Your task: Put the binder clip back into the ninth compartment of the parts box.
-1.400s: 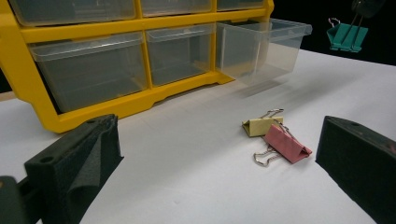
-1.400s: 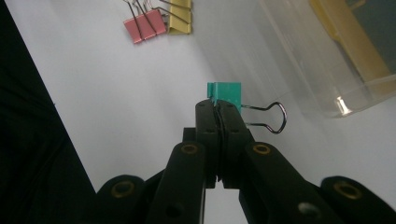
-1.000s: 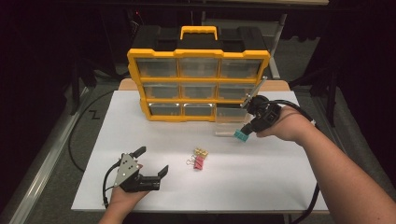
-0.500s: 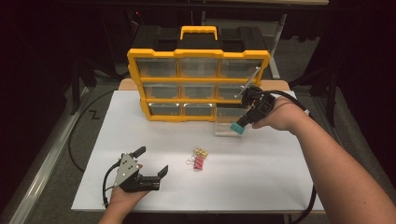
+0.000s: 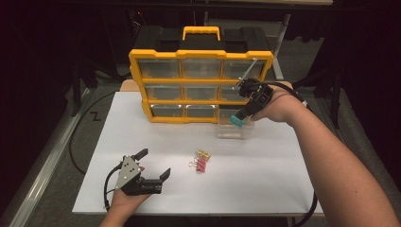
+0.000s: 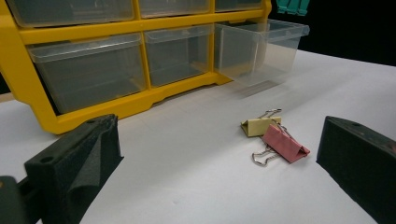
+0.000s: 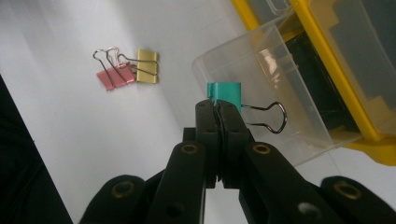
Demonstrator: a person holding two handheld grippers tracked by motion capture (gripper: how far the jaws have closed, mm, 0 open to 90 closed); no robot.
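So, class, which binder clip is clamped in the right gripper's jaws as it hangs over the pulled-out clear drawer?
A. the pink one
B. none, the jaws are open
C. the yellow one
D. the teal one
D: in the right gripper view the right gripper has its jaws shut on the teal binder clip above the clear drawer; the pink clip and yellow clip lie on the table.

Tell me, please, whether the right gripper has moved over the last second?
Yes. The right gripper, shut on the teal binder clip, has moved toward the yellow organizer, now over the pulled-out clear drawer.
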